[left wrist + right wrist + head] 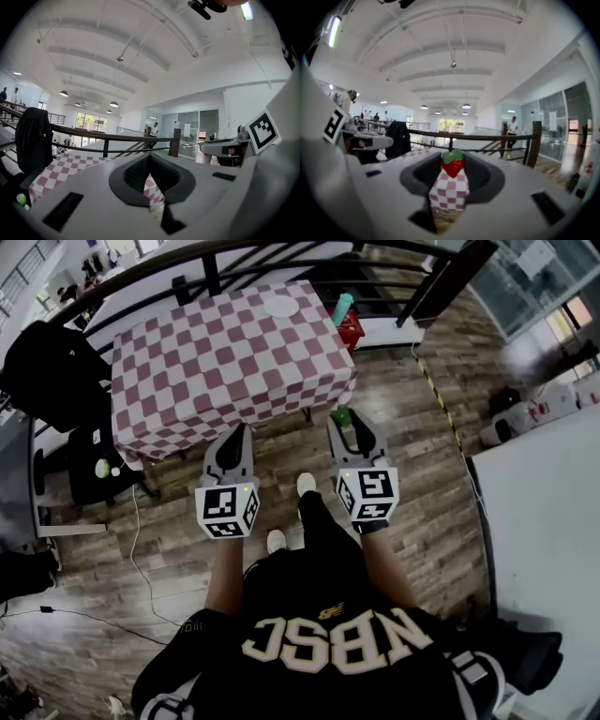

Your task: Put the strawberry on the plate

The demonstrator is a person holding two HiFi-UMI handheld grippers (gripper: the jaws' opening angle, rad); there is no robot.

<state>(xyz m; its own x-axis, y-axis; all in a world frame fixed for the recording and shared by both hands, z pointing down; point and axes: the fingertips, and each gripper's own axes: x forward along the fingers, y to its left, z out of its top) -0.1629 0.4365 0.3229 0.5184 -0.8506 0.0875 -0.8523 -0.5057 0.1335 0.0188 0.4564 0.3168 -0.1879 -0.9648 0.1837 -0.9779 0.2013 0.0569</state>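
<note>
A red strawberry with a green top is pinched between the tips of my right gripper. In the head view its green top shows at the end of the right gripper, just off the near right corner of the checkered table. A white plate lies near the table's far edge. My left gripper hangs in front of the table's near edge. Its jaws are shut, with nothing between them.
A black jacket hangs over a chair left of the table. A teal bottle and a red object are at the table's far right. A dark railing runs behind. A white table stands at right. Cables cross the wooden floor.
</note>
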